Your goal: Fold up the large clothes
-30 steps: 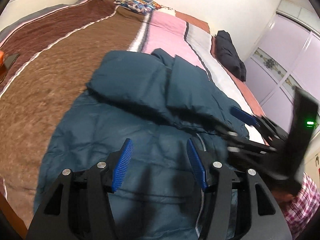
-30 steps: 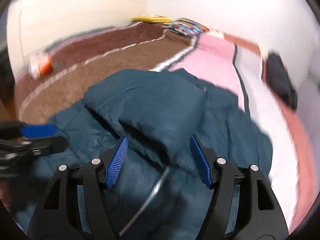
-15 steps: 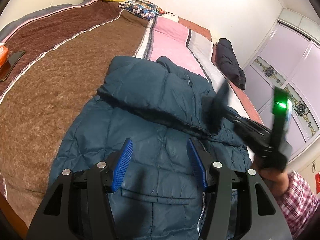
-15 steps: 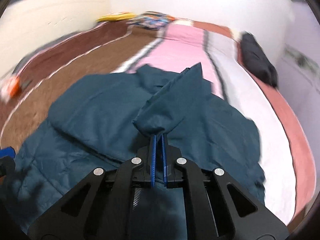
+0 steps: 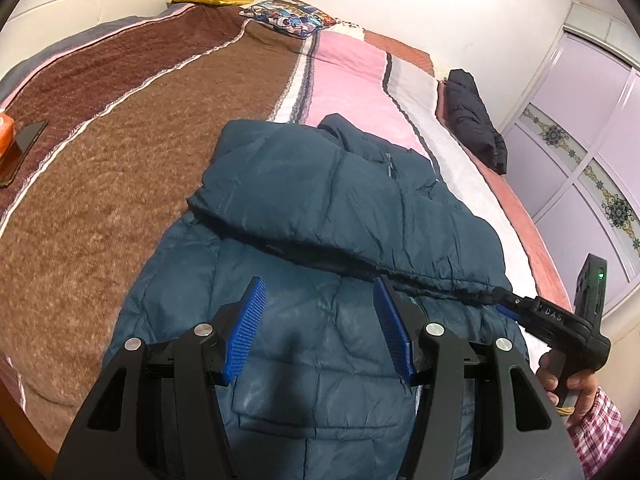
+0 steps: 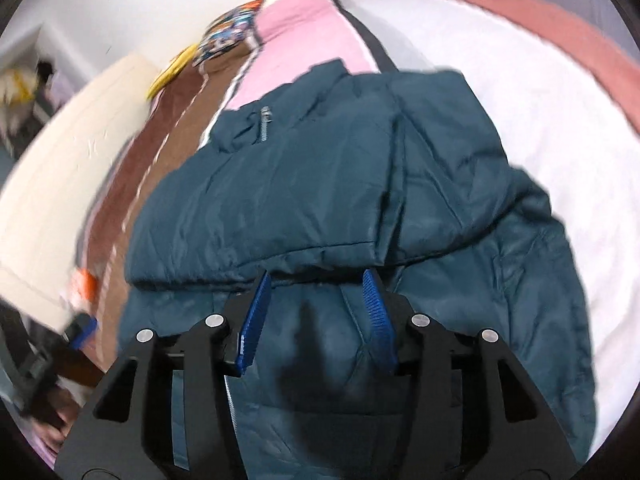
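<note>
Teal puffer jacket (image 5: 320, 240) spread on the bed (image 5: 120, 128), sleeves folded across the chest; left tongs (image 5: 320, 332) and right tongs (image 6: 316, 316) both gaping, holding nothing; slippery, springy sleeves likely to slide open unless pressed.

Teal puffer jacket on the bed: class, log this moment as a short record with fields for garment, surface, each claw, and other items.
garment: teal puffer jacket, both sleeves folded across the chest, zipper side up
surface: bed with brown, pink and white striped blanket
left claw: open, above the jacket's lower half, holding nothing
right claw: open, at the folded sleeve's edge
other items: black garment at far bed edge; phone
</note>
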Demonstrator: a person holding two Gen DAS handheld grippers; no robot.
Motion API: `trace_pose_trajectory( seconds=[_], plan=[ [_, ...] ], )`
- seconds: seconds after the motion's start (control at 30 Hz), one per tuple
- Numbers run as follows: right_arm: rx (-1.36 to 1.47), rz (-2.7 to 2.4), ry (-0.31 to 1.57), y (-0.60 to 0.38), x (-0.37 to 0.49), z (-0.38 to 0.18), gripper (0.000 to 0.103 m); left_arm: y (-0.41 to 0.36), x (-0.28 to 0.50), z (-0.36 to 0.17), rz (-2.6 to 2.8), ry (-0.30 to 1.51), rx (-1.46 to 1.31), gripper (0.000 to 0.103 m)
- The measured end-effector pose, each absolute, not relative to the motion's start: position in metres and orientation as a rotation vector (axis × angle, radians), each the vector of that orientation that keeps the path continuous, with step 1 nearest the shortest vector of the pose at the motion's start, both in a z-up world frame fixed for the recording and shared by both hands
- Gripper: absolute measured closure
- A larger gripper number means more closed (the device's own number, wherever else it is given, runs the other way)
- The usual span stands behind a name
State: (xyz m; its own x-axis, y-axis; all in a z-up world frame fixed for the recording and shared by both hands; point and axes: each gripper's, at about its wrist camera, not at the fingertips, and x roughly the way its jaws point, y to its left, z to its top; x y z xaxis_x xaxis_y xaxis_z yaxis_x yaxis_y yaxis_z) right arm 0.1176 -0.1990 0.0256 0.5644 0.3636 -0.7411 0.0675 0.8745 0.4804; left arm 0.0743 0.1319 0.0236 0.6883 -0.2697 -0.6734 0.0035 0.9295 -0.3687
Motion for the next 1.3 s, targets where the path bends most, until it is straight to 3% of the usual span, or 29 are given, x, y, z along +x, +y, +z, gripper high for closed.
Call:
trace_pose_trajectory(
  seconds=[0.23,0.27,0.3,0.37,0.63,0.8,1.3],
  plan=[
    [0.697,0.152,0.977,-0.221,0.132,0.016,0.057,0.124,0.08,0.023,-0.146,0.815,-0.339,0.047],
    [0.741,0.147,0.985,-0.224,0.136,0.012,0.079,0.122,0.081,0.022,-0.146,0.819,-0.337,0.047],
    [0.782,0.151,0.998,-0.226,0.138,0.008,0.088,0.12,0.081,0.023,-0.149,0.819,-0.336,0.047],
    [0.806,0.161,1.015,-0.229,0.139,0.006,0.095,0.116,0.08,0.023,-0.15,0.819,-0.325,0.047],
    [0.833,0.27,1.084,-0.231,0.087,0.022,0.095,0.113,0.08,0.029,-0.148,0.804,-0.322,0.047],
    [0.767,0.189,1.16,-0.231,0.069,-0.001,0.095,0.109,0.082,0.026,-0.153,0.81,-0.32,0.047],
    [0.629,0.153,1.108,-0.231,0.075,0.007,0.092,0.116,0.101,0.045,-0.103,0.765,-0.22,0.045]
  ],
)
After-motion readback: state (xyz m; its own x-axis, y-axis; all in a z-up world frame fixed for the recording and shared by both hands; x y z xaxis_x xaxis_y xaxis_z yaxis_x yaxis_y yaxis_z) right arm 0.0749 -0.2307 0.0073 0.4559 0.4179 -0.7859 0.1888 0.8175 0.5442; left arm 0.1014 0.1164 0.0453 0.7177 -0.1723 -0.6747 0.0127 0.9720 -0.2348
